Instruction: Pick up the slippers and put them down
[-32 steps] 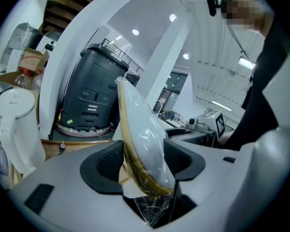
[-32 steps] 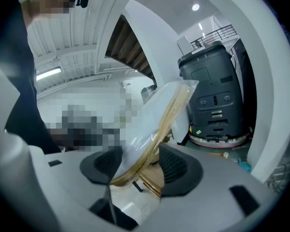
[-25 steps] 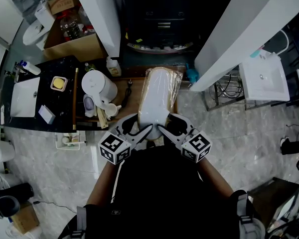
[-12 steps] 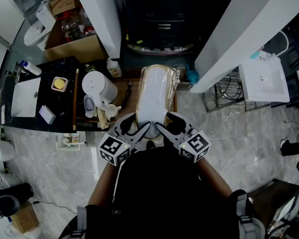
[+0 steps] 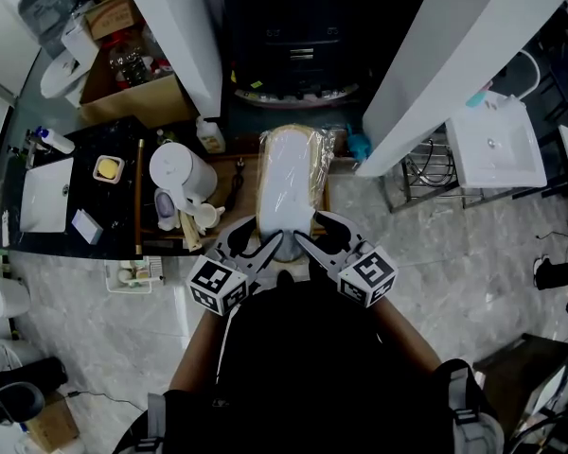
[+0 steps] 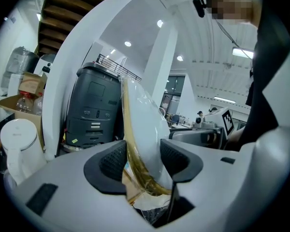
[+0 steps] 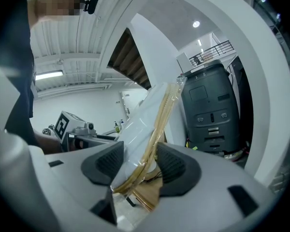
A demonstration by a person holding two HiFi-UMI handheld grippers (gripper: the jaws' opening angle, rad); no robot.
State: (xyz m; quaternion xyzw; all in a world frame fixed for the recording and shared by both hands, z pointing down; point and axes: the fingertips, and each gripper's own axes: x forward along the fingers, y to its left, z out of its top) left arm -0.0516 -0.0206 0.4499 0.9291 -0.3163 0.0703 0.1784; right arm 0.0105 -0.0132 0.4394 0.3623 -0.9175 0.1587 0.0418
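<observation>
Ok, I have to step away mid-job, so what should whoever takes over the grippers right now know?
Left gripper: jaws have just been closing on the near end of the slippers; both pads are now on the wrap.
Right gripper: shut on the same end, beside the left.
Slippers: plastic-wrapped, held between both grippers, reaching away over the wooden top, right of the kettle.
Done: gripped and apparently lifted; I can't tell whether the far end rests on anything.
Left: set them down, then open both grippers.
</observation>
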